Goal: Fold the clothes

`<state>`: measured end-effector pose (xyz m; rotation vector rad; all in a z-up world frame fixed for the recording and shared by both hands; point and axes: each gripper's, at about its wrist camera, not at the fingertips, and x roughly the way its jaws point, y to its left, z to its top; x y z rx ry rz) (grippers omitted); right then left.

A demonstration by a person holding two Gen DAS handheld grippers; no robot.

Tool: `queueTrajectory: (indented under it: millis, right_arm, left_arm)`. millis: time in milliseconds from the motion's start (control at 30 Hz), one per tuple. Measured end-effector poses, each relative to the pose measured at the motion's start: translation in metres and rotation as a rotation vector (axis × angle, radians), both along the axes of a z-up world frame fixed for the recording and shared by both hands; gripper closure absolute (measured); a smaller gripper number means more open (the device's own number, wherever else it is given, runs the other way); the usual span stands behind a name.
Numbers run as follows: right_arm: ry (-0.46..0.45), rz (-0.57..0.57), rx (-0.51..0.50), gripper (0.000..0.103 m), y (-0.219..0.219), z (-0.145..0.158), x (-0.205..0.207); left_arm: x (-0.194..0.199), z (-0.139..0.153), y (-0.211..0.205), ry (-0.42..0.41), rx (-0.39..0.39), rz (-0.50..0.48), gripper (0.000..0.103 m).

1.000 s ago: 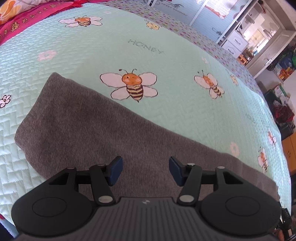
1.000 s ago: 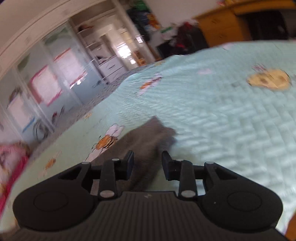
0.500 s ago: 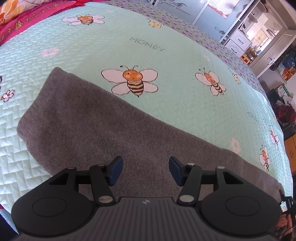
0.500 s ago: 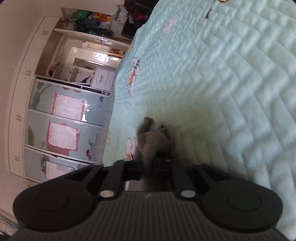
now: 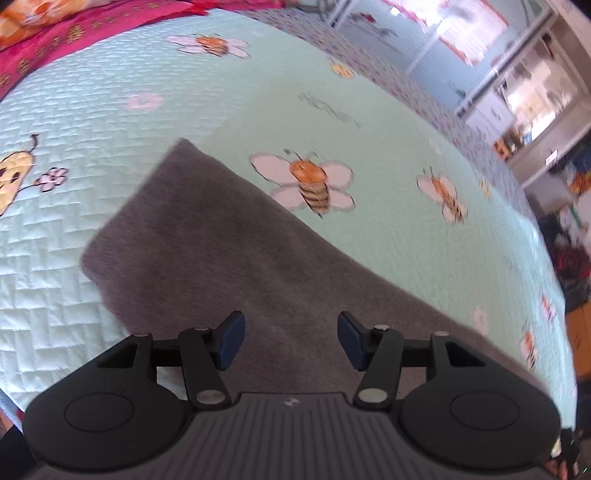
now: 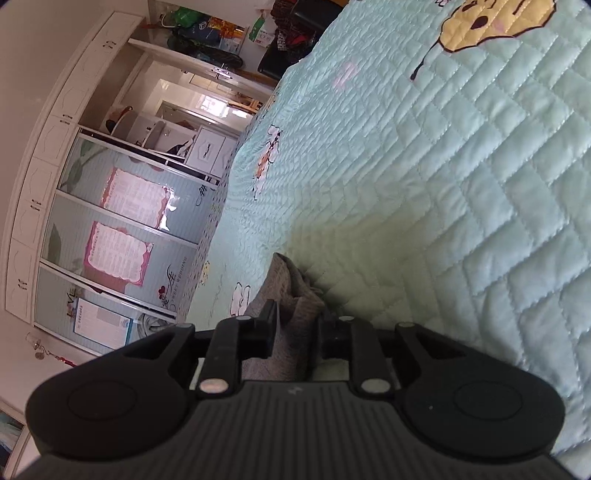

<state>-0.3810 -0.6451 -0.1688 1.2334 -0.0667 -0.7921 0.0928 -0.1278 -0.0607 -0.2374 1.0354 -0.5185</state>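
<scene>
Grey knitted cloth (image 5: 236,258), soft, limp and likely light, lies flat on the mint quilted bed (image 5: 110,110), its 3 o'clock corner clamped in the right tongs (image 6: 295,328), left tongs (image 5: 291,339) apart above it.

The bed (image 5: 110,236) lay bare on every side of the grey garment (image 5: 229,258), which was the only thing on the quilt. Pink pillows (image 5: 74,33) lined its far left edge. Beyond the far edge, wardrobe doors (image 6: 122,229) closed the room.
</scene>
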Motion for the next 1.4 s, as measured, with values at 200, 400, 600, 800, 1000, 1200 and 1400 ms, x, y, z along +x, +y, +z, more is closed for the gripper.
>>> queueTrajectory:
  millis: [200, 400, 600, 800, 1000, 1200, 1400]
  right_arm:
    - [0.042, 0.034, -0.037, 0.063, 0.005, 0.008, 0.009]
    - [0.102, 0.009, -0.011, 0.09, -0.004, -0.001, 0.003]
    - [0.198, -0.09, -0.104, 0.083, 0.02, 0.044, -0.011]
    - [0.08, 0.301, -0.244, 0.075, 0.101, 0.088, 0.082]
    - [-0.025, 0.786, -0.176, 0.072, 0.229, 0.069, 0.24]
    - [0.105, 0.944, -0.038, 0.103, 0.258, 0.001, 0.299]
    - [0.094, 0.707, -0.145, 0.075, 0.204, 0.042, 0.236]
  left_arm:
    - [0.009, -0.006, 0.029, 0.003, -0.054, 0.043, 0.043]
    - [0.022, -0.038, 0.045, 0.059, -0.079, 0.047, 0.043]
    - [0.016, 0.0, 0.045, -0.036, -0.201, -0.034, 0.042]
    - [0.055, -0.014, 0.021, -0.034, -0.208, 0.0, 0.04]
    - [0.07, -0.049, 0.016, -0.026, -0.13, -0.032, 0.043]
    - [0.075, -0.057, 0.033, -0.066, -0.136, -0.115, 0.059]
    - [0.069, -0.046, 0.064, -0.056, -0.284, -0.077, 0.057]
